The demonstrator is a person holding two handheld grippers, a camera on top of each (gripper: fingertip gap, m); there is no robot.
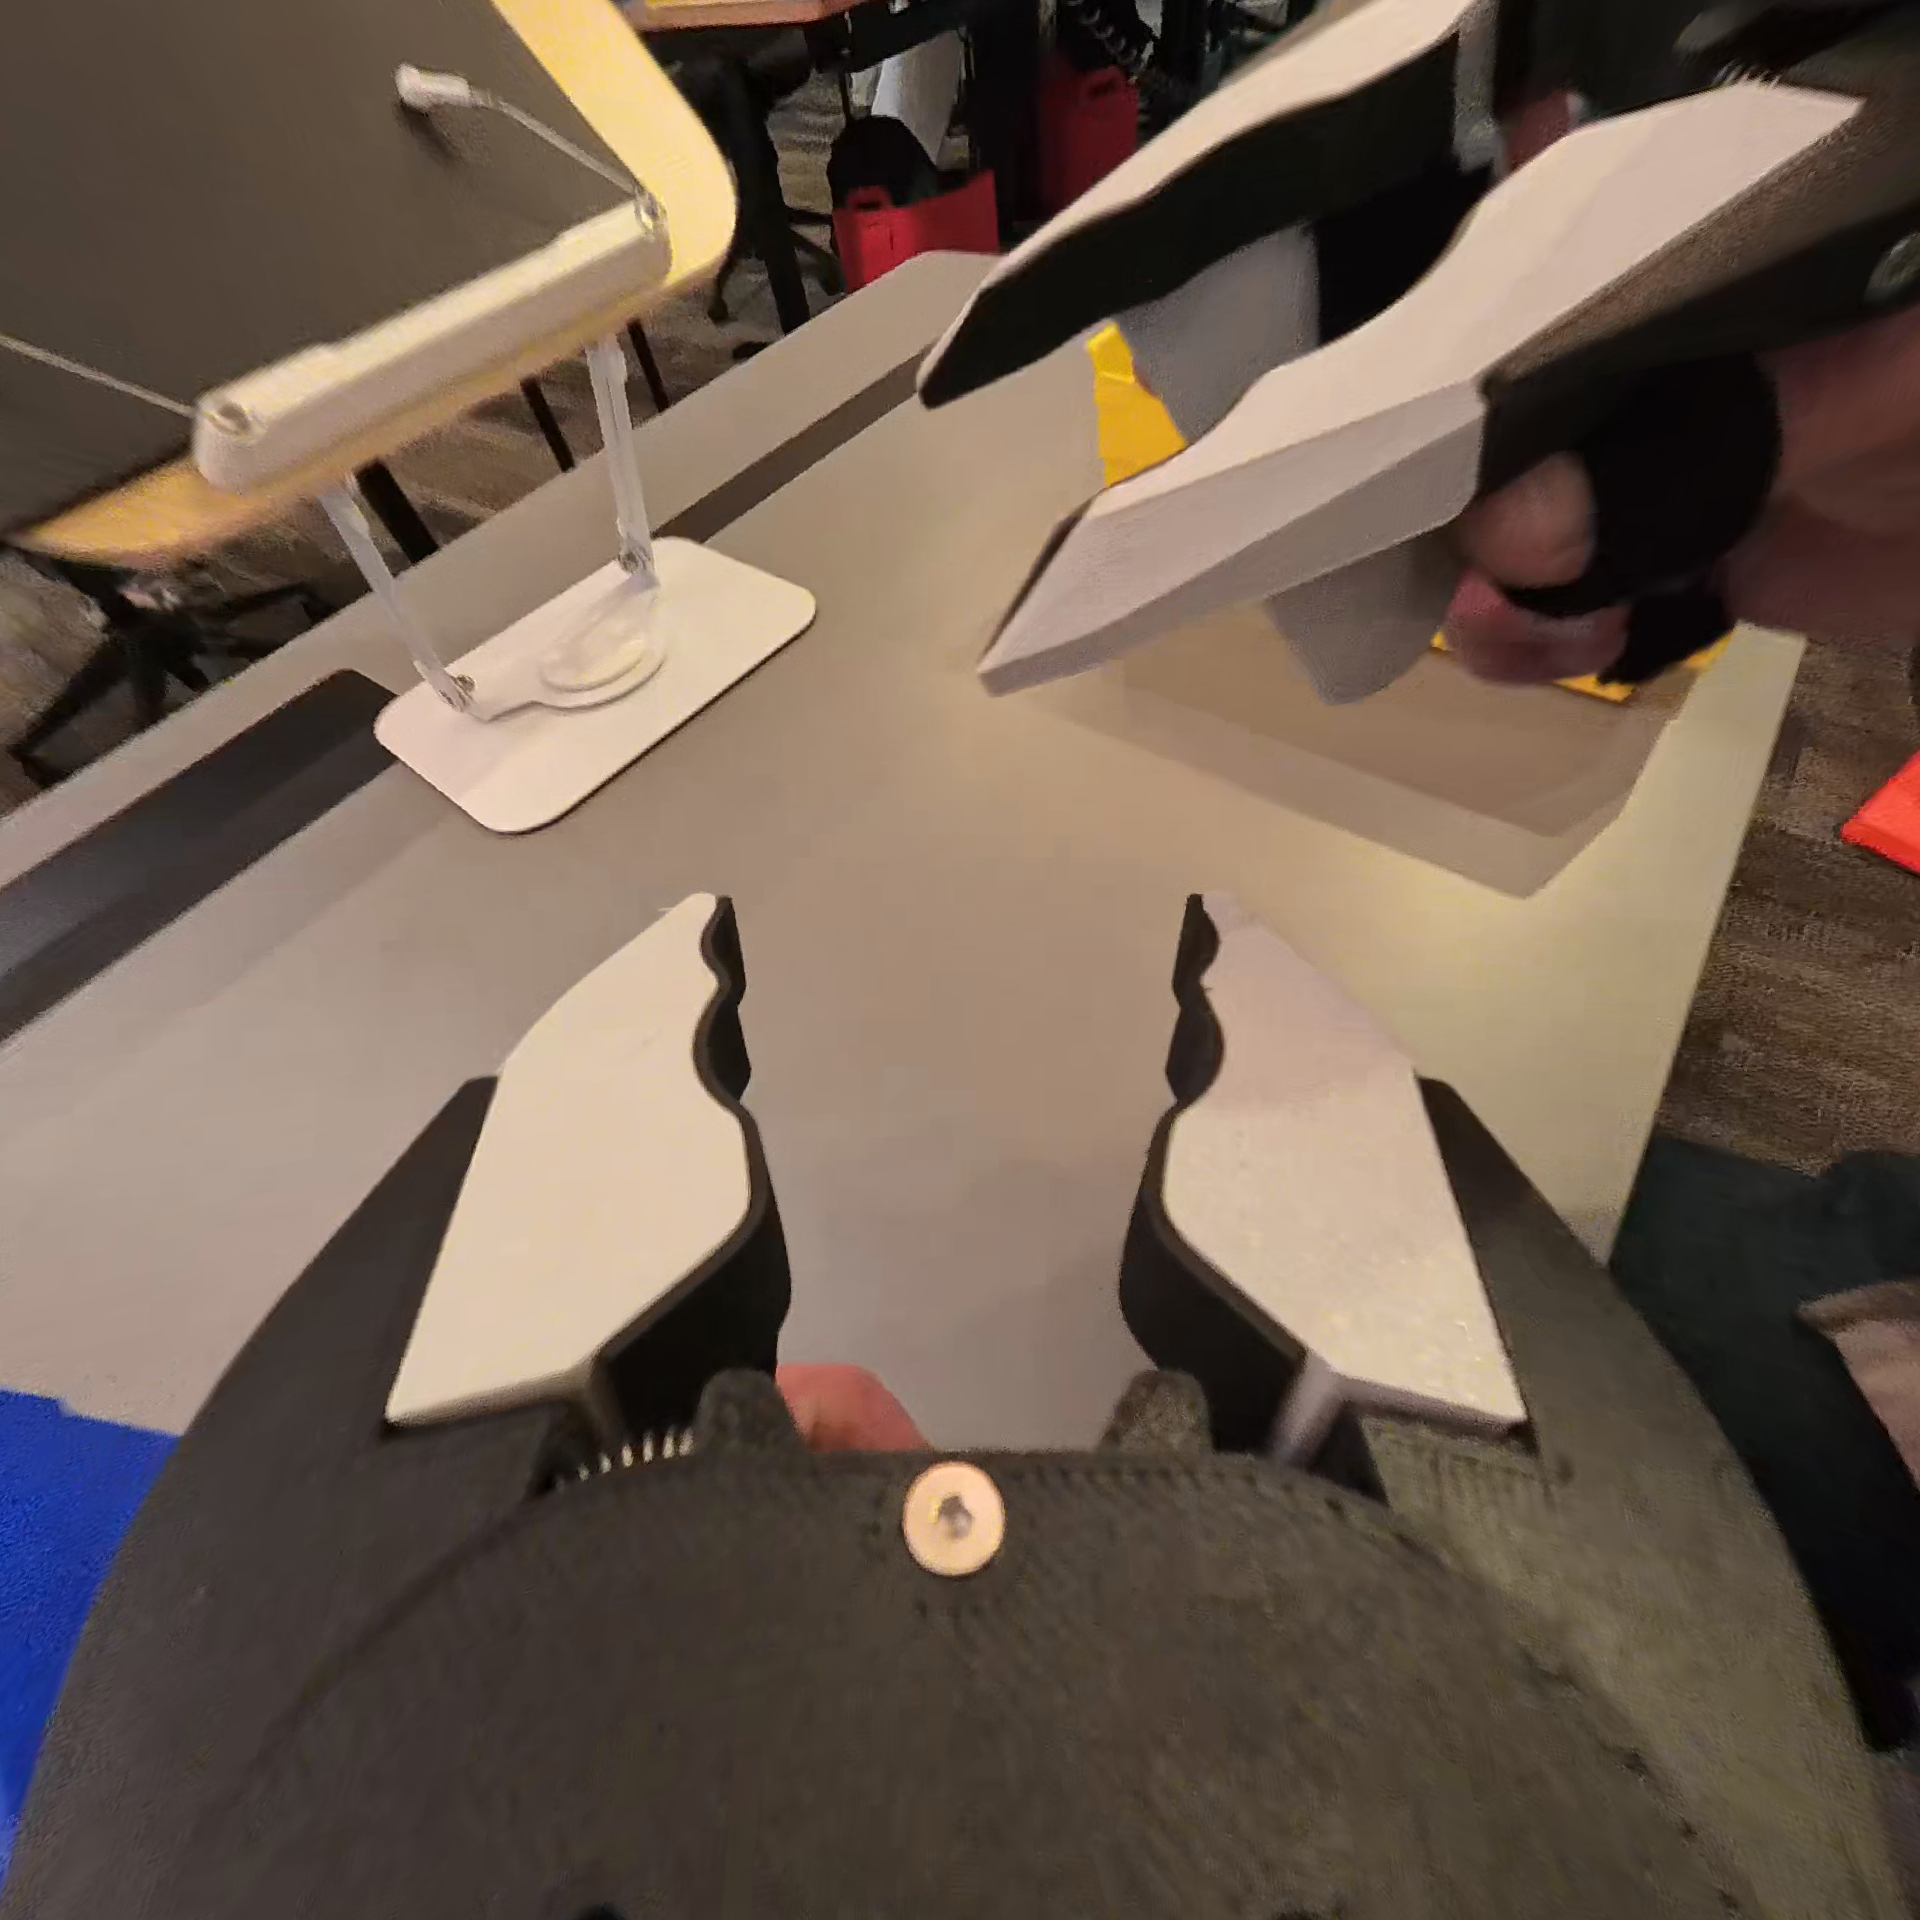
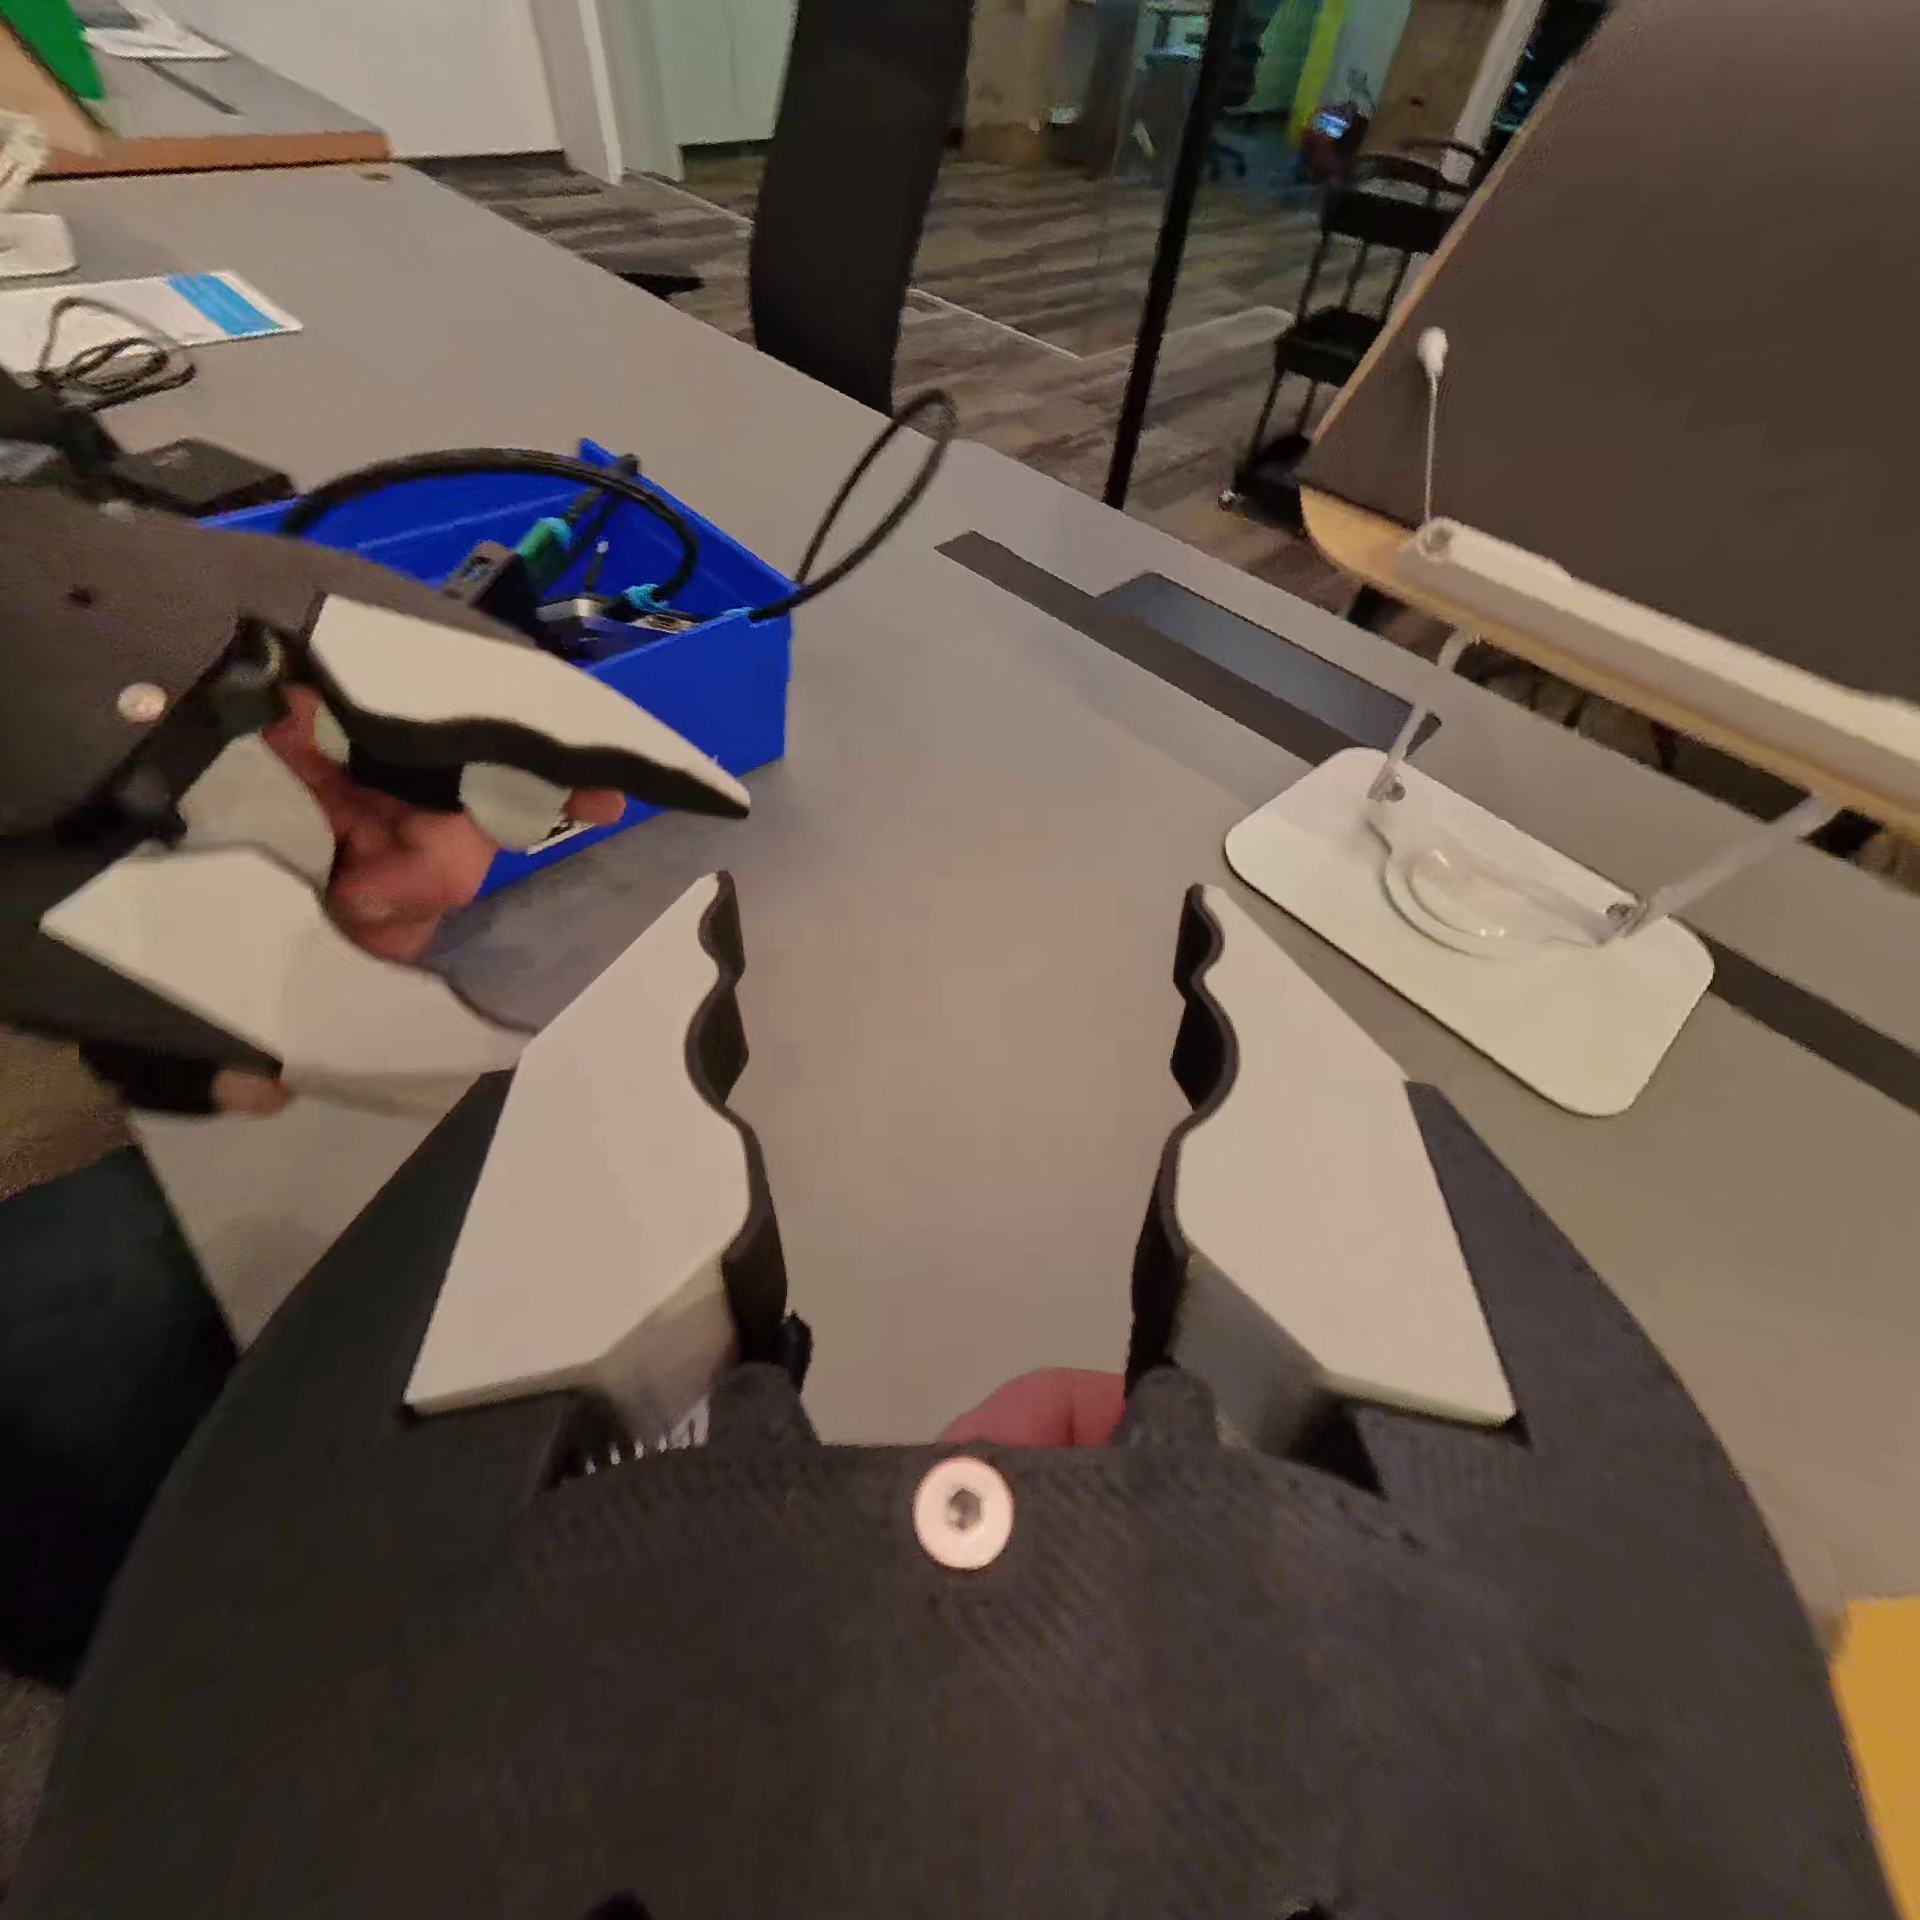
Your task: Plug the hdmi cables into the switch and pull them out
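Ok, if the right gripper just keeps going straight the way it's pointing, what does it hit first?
Probably just the grey table. The open right gripper angles down at a bare stretch, between the blue bin on its left and the white stand base on its right. Depth is hard to judge.

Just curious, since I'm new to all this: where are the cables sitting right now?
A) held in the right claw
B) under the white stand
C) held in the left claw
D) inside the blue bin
D: the black cables loop out of the blue bin, while both claws are open and empty.
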